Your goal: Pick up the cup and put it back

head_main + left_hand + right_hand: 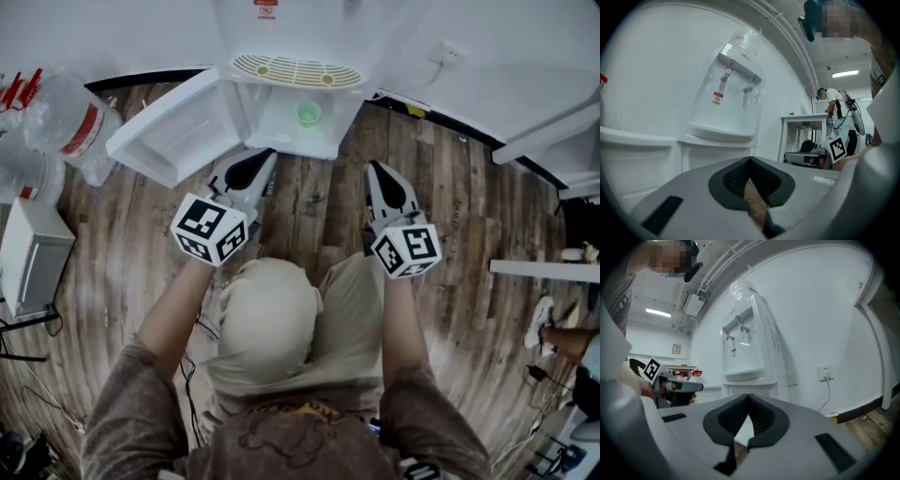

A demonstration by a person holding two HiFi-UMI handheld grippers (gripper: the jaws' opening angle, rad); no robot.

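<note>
**Left gripper** (263, 157): jaws pressed together, nothing between them. We hold it low, pointing to 12 o'clock.

**Right gripper** (376, 169): jaws likewise closed on nothing, running parallel to the left one.

**Green cup** (308, 113): stands upright in the open lower compartment (277, 129) of the water dispenser (298, 30). It sits at 12 o'clock between our two grippers, well apart from both.

**Door** (167, 133): swung open, at 10 o'clock from the left gripper and just beside its tip.

**Hazards, as we judge them:**
- With the jaws closed, a reach would prod the cup, which would probably tip or slide deeper into the compartment. We must open them first.
- The compartment looks tight, so spread jaws may catch its walls or floor lip.
- The left gripper may knock the door as it goes in.
- The cup looks thin and light, so a hard squeeze could buckle it and an off-centre grip could let it twist out.
</note>
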